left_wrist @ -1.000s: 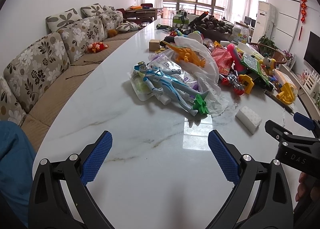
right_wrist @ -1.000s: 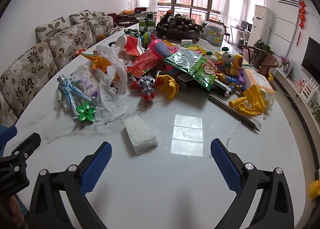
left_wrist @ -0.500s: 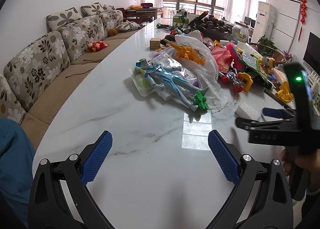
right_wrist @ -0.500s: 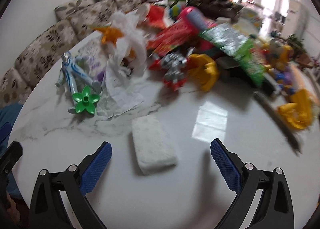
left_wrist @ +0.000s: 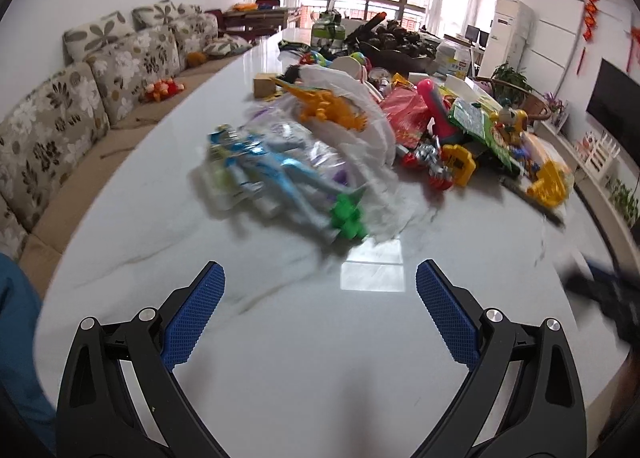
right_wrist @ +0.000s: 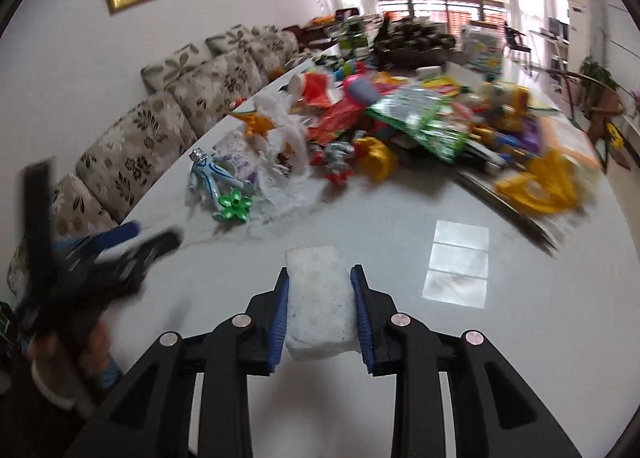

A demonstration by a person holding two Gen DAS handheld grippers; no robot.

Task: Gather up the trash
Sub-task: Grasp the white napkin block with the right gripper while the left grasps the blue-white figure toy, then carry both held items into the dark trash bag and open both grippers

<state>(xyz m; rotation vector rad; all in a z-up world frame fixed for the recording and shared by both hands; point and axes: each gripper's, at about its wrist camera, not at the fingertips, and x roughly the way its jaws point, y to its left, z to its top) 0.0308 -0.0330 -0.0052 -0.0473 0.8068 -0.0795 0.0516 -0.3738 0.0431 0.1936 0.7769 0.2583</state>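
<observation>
My right gripper is shut on a white foam block, held between its blue pads above the white marble table. My left gripper is open and empty over the near part of the table; it also shows blurred at the left of the right wrist view. A crumpled white plastic bag and clear wrappers lie in the toy pile ahead. A green foil snack packet lies on the pile.
Toys crowd the table's middle and far end: a blue-silver figure, green flower piece, orange dinosaur, yellow pieces. A floral sofa runs along the left side. A long dark pen lies right.
My right gripper has moved onto the white foam block, closed on it and lifted it. The left gripper has shifted and stays open; both views are motion-blurred.
</observation>
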